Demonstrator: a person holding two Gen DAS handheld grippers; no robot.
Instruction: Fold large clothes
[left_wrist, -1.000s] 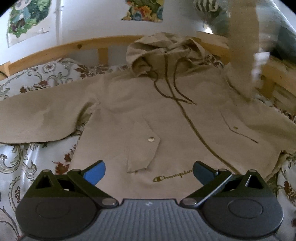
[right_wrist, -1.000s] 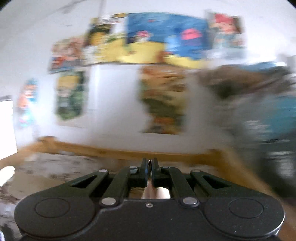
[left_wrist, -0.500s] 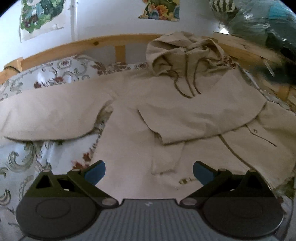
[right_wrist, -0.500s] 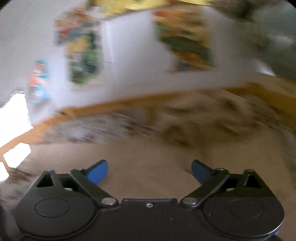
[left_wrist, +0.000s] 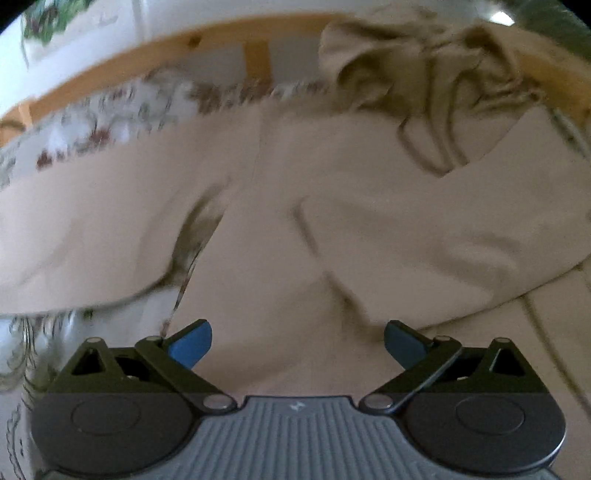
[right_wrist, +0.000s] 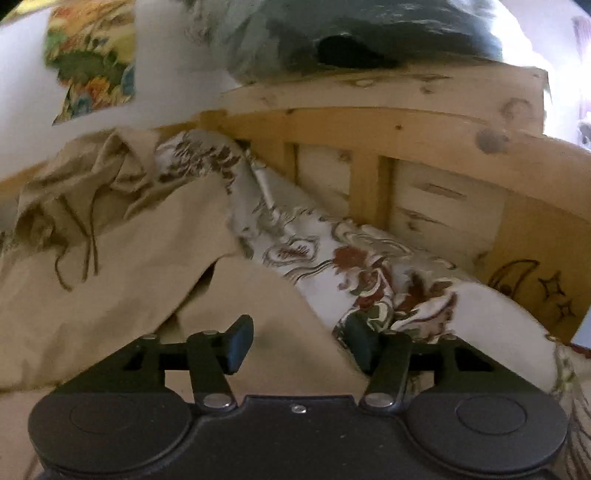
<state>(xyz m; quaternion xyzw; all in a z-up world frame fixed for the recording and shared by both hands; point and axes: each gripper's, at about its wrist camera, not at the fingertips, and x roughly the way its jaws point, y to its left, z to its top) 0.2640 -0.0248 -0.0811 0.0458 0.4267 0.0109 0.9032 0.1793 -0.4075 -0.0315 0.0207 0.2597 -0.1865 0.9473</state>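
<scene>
A beige hooded jacket (left_wrist: 280, 229) lies front-up on a floral bedspread. Its right sleeve (left_wrist: 424, 236) is folded across the chest; its left sleeve (left_wrist: 85, 236) stretches out to the left. The hood (left_wrist: 413, 62) lies at the top by the headboard. My left gripper (left_wrist: 297, 341) is open and empty, low over the jacket's body. In the right wrist view the jacket (right_wrist: 122, 280) fills the left and its right side edge runs under my right gripper (right_wrist: 301, 341), which is open and empty there.
A wooden bed frame (right_wrist: 406, 147) runs along the far side and right, with dark bundles (right_wrist: 369, 37) on top. The floral bedspread (right_wrist: 369, 266) shows between jacket and frame, and also at the left (left_wrist: 110, 122). Posters (right_wrist: 92, 55) hang on the white wall.
My right gripper swung the sleeve across the chest, let it go and opened, then moved to the jacket's right edge. My left gripper moved closer in and left over the jacket.
</scene>
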